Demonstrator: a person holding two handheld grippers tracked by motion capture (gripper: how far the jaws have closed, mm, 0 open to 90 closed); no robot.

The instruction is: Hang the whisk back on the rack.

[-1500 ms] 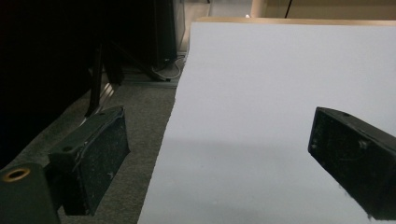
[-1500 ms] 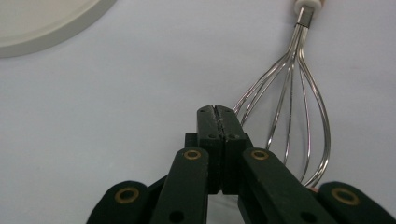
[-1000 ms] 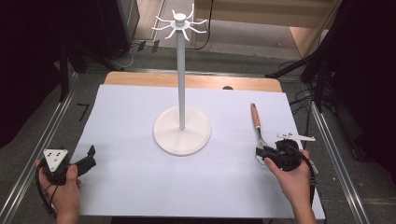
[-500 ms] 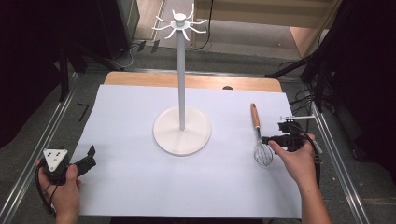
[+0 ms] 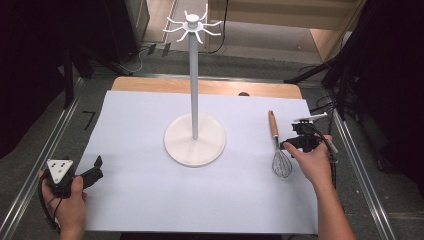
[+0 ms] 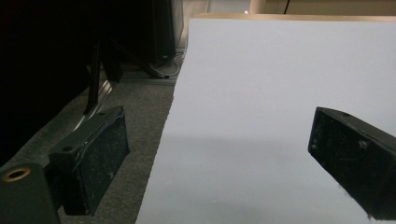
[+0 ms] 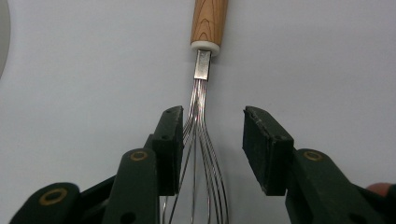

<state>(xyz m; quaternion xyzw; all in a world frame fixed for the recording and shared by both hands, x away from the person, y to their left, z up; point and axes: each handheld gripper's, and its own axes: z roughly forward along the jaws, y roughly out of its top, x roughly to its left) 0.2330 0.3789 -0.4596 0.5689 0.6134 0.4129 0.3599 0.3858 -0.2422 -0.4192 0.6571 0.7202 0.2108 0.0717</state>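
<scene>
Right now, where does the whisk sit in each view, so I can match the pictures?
High view: the whisk lies right of centre on the white sheet, wooden handle pointing away, beside the right gripper.
Left gripper view: bare sheet and that gripper's own jaws, no whisk.
Right gripper view: top centre, wires running down between the open jaws, nearer one pad than the other.
Shared landmark: the white sheet.

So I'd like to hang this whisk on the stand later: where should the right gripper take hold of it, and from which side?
Probably the wooden handle, from above, jaws across its width. The whisk lies flat on the white sheet, handle pointing away from the person; the handle is straight and solid, while the thin wires would likely flex. The right gripper currently straddles the wires, its pads not pressing them.
</scene>
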